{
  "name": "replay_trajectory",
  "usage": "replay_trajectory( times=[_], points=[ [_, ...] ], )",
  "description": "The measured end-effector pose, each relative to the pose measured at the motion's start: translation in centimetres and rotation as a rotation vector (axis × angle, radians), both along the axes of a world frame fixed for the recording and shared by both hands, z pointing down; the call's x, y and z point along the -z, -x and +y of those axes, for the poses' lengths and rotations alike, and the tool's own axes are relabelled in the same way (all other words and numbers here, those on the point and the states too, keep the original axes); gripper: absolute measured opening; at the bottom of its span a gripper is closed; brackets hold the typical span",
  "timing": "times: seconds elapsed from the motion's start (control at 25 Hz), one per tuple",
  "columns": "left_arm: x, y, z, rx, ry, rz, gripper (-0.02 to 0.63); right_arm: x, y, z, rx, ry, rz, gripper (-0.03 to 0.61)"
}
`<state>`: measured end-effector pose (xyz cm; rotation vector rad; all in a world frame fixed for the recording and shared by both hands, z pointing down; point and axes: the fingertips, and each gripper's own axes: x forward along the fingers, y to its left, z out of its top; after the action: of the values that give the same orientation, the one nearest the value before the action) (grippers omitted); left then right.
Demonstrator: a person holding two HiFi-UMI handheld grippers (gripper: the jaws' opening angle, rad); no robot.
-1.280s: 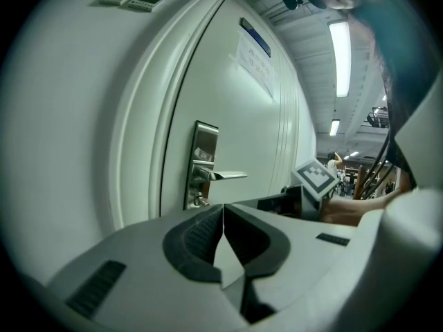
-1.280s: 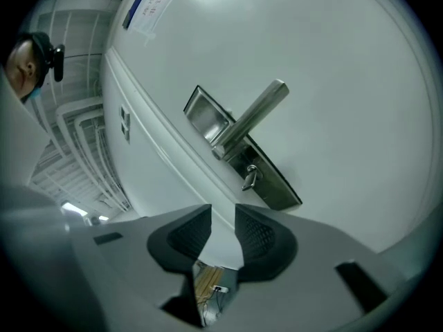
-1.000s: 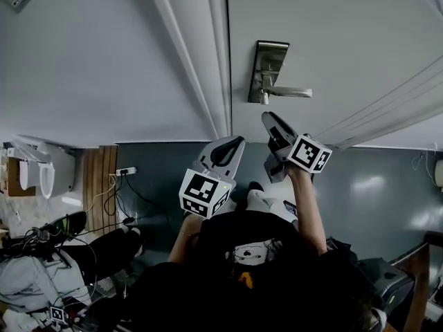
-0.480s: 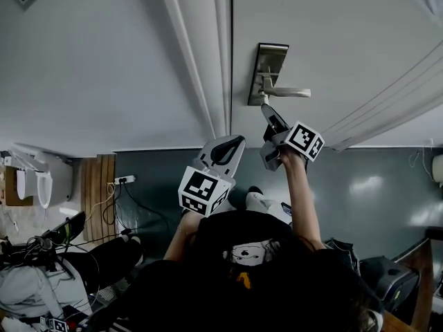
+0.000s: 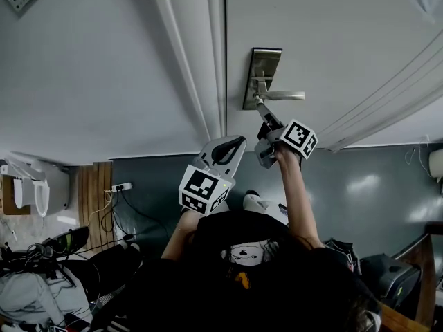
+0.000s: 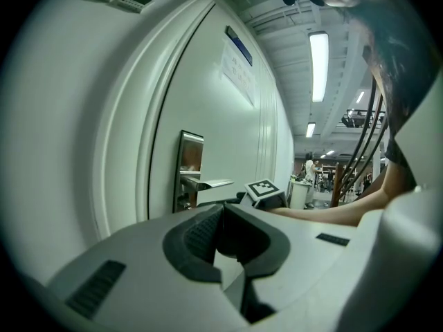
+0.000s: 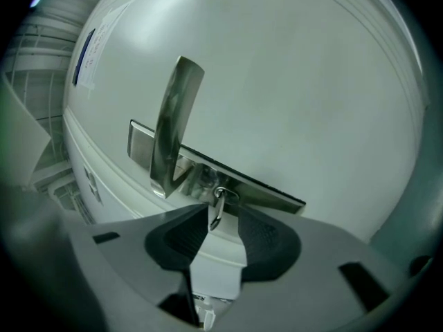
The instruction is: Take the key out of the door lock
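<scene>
The key [image 7: 216, 211] sits in the door lock [image 7: 201, 175] below the lever handle [image 7: 173, 120], between the right claw's [image 7: 223, 209] wide-open jaws, not gripped. The left claw [image 6: 220, 209], closed and empty, is held away from the lock.

- Left claw [image 5: 237, 142]: held low and close to the torso, tips pointing up and forward, jaws closed tip to tip.
- Right claw [image 5: 261, 108]: raised well ahead of the left on an outstretched bare forearm [image 5: 294, 192], marker cube facing the head camera, jaws spread wide apart.
</scene>
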<state>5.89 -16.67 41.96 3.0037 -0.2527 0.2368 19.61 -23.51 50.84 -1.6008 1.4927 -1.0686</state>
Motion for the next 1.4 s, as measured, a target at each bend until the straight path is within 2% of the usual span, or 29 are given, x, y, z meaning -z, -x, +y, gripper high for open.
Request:
replay_trajectory(
  times=[0.28,0.48,1.24,1.4],
  points=[
    [-0.4,0.1,-1.3,0.017,0.001,-0.011,0.009,-0.1,-0.5,-1.7,-0.016,-0.04,-0.078,0.1],
    [-0.6,0.3,-2.0,0.03,-0.001,-0.019,0.009,0.2,-0.5,-2.3,-0.013,-0.076,-0.094,0.046],
    [-1.0,1.3,-2.8,0.029,0.01,-0.028,0.009,-0.1,-0.8,-1.7,-0.12,-0.114,-0.288,0.025],
    [-0.9,1.5,-3.1,0.034,0.017,-0.024,0.009,-0.1,-0.7,-1.5,-0.131,-0.104,-0.3,0.023]
  ],
)
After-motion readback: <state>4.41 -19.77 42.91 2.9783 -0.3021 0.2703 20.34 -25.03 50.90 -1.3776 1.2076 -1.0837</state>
